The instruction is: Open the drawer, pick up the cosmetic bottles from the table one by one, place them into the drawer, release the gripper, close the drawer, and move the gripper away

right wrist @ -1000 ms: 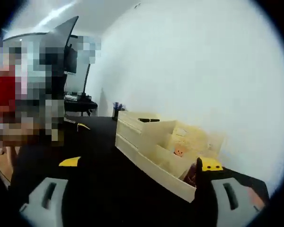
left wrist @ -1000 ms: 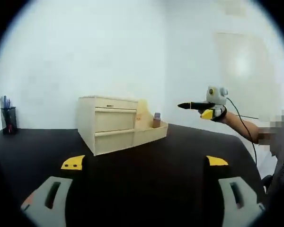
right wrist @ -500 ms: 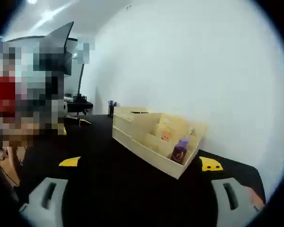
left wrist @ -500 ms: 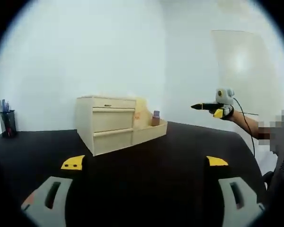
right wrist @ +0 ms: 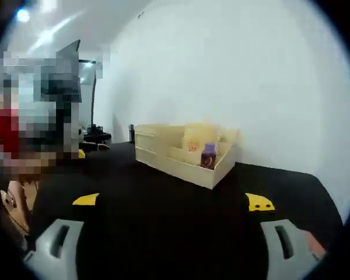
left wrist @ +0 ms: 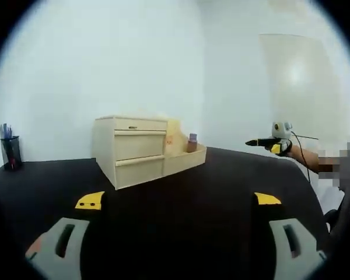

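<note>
While the left claw (left wrist: 178, 201) gapes empty over the black desk (left wrist: 181, 192), the wooden chest's drawer (left wrist: 186, 160) stands open with a purple-capped bottle (left wrist: 192, 143) inside. From the right claw (right wrist: 173, 204), likewise open and empty, that bottle (right wrist: 209, 156) looks light, rigid, likely slick; grip its body.

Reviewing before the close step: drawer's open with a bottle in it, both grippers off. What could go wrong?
1. The bottle stands upright near the front of the open drawer; a fast push could tip it.
2. The bottle rises above the drawer wall, so it might catch on the cabinet when closing.
3. The right gripper hangs well off to the side, so its approach could clip the drawer's corner.
</note>
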A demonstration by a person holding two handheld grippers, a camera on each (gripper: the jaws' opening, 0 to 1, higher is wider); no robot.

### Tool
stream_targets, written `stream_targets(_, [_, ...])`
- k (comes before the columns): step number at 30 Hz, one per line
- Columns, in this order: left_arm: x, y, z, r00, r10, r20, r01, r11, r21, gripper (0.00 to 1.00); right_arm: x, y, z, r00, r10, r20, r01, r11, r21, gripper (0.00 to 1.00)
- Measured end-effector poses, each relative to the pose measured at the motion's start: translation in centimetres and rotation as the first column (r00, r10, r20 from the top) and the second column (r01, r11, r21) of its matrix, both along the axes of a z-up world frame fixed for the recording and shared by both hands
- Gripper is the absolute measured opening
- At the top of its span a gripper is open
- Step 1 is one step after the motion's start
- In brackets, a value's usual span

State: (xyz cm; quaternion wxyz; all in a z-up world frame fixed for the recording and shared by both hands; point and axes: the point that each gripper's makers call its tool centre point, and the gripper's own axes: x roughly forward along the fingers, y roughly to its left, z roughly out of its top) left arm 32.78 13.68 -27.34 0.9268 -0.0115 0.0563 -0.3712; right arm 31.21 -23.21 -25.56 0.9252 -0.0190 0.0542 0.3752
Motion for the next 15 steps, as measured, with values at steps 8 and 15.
stream_targets(8, [-0.2, -0.1, -0.5, 1.0, -0.004, -0.013, 0.004, 1.0, 0.004, 0.96, 0.1, -1.9, -3.2, 1.0, -0.009, -0.016, 0.01, 0.998, 0.059, 0.92])
stream_targets(15, [-0.8, -0.2, -0.5, 1.0, -0.001, -0.017, 0.001, 1.0, -0.02, 0.96, -0.4, -2.3, -2.7, 0.999, -0.03, 0.026, 0.028, 0.998, 0.06, 0.88])
